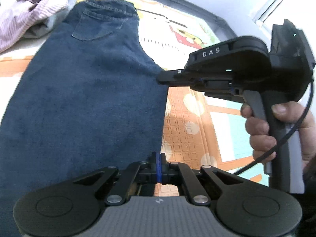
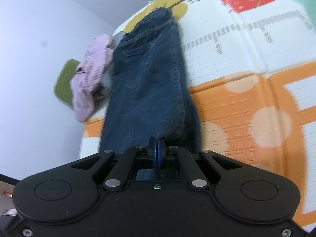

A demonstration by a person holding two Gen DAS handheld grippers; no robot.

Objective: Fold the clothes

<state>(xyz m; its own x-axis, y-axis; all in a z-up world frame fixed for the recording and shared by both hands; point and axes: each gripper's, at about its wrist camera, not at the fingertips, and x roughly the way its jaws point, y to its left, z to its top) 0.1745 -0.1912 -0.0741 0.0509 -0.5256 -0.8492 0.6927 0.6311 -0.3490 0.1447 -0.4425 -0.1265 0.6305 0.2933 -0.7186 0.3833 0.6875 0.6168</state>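
Two grippers clamp one pair of jeans along its near edge over a play mat.

Biggest in view is the colourful play mat [image 1: 187, 122], printed in orange, white and teal, spread beneath everything. On it lie the dark blue jeans [image 1: 83, 90], stretched lengthwise away from the cameras with the waistband and a back pocket at the far end. Beside that far end, touching the denim, sits a small heap of clothes topped by a pink ribbed garment [image 1: 25, 15]. The right gripper [image 1: 164, 77], held in a person's hand [image 1: 276, 130], has its fingers clenched on the jeans' right-hand edge. The left gripper [image 1: 158, 158] likewise has its fingers closed tight on the denim hem nearest the camera.
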